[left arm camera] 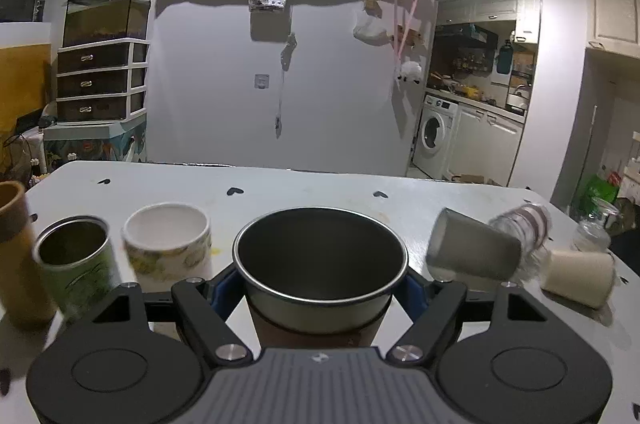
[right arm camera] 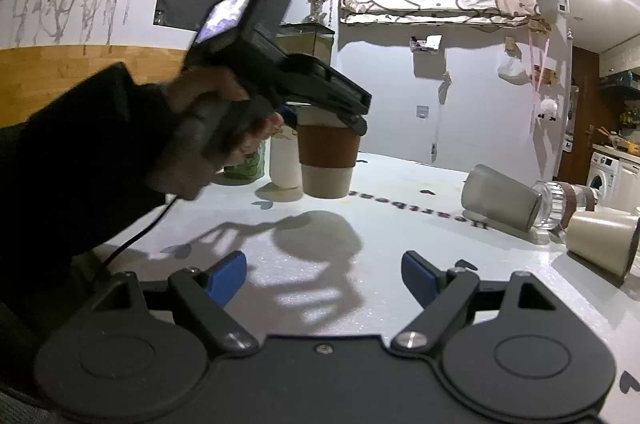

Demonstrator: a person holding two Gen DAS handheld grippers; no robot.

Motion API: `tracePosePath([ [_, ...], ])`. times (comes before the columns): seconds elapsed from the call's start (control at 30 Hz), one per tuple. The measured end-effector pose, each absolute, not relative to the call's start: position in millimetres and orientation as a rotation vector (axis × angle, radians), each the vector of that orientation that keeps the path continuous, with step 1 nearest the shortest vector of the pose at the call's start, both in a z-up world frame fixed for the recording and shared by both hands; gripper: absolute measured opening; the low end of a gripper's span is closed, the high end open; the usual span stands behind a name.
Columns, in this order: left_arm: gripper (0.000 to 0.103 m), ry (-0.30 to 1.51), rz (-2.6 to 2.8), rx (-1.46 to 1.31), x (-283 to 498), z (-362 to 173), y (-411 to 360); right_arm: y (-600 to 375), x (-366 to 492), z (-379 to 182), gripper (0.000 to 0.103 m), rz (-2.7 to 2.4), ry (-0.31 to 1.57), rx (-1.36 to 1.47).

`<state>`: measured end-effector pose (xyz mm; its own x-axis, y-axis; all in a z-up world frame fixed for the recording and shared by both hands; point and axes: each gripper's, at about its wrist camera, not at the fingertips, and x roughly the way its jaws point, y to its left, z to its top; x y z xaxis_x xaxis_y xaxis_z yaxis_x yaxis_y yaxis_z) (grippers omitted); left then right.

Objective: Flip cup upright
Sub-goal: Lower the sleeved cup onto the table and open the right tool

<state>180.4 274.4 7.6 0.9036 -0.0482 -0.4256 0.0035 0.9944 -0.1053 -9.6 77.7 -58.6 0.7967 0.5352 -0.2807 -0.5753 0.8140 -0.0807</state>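
Observation:
My left gripper (left arm camera: pixel 320 288) is shut on a cup with a brown sleeve (left arm camera: pixel 320 264), held upright with its dark inside showing. In the right wrist view the same cup (right arm camera: pixel 328 159) hangs upright just above the white table (right arm camera: pixel 280 264), gripped near its rim by the left gripper (right arm camera: pixel 320 103). My right gripper (right arm camera: pixel 324 276) is open and empty, low over the table's front. A grey metal cup (right arm camera: pixel 500 199) lies on its side at the right; it also shows in the left wrist view (left arm camera: pixel 472 252).
A cream cup (right arm camera: pixel 600 244) and a clear glass (right arm camera: pixel 556 203) lie tipped beside the grey cup. A green tin (left arm camera: pixel 76 264), a white patterned mug (left arm camera: pixel 168 244) and a tan tube (left arm camera: pixel 16 256) stand upright at the left.

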Motion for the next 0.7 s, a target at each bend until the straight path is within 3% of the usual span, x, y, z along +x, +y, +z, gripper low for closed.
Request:
tracePosePath([
  [0.5, 0.079, 0.433, 0.057, -0.077, 211.4, -14.8, 271.9, 70.1, -8.4, -58.2, 0.085, 0.576, 0.245, -0.135],
  [0.6, 0.098, 0.429, 0.051, -0.12, 206.3, -11.5, 277.2, 70.0, -8.1, -57.0, 0.085, 0.568, 0.239, -0.129],
  [0.7, 0.099, 0.42, 0.054, -0.158, 186.9, -3.6, 279.5, 68.4, -6.1, -53.0, 0.085, 0.557, 0.23, -0.122],
])
